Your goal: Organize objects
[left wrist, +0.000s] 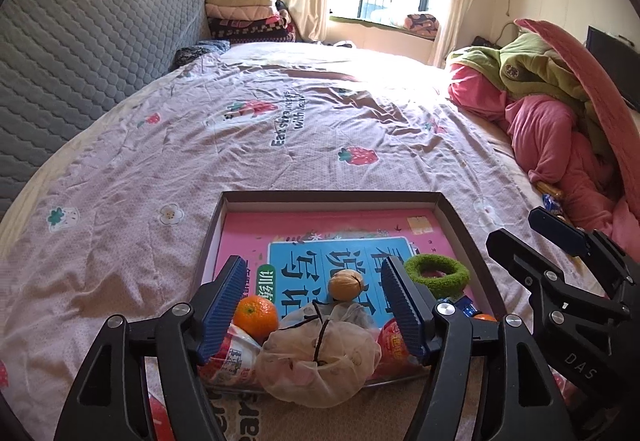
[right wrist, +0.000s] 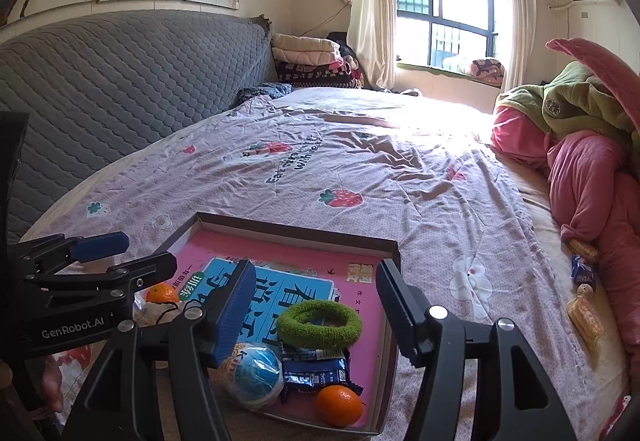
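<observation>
Blue ribbed pads line the fingers of both grippers, and both pairs stand spread with nothing pinched between them. The left gripper (left wrist: 314, 307) hangs over the near end of a shallow cardboard box (left wrist: 456, 217) on the bed (left wrist: 280, 145), above a knotted plastic bag (left wrist: 318, 359). The right gripper (right wrist: 316, 311) hovers over the same box, above a green ring (right wrist: 318, 323).

Inside the box a pink workbook (left wrist: 332, 229) lies flat as a floor. On it, counted across both views: two oranges, one (left wrist: 256, 315) by the left fingers and one (right wrist: 338, 405) at the near right corner; one walnut (left wrist: 346, 283); one green ring; one blue wrapped ball (right wrist: 252, 369); dark blue snack packets (right wrist: 314, 365), how many I cannot tell; red wrapped snacks (left wrist: 230, 357), partly hidden.

A few more snacks (right wrist: 584, 293) lie loose on the bed beside the pink bedding (right wrist: 588, 181), well apart from the box, so the sorting looks unfinished.

Risks, as I judge them: the round things could roll on the slick workbook if the box is nudged on the soft mattress, and the two grippers, close together, could knock each other.
</observation>
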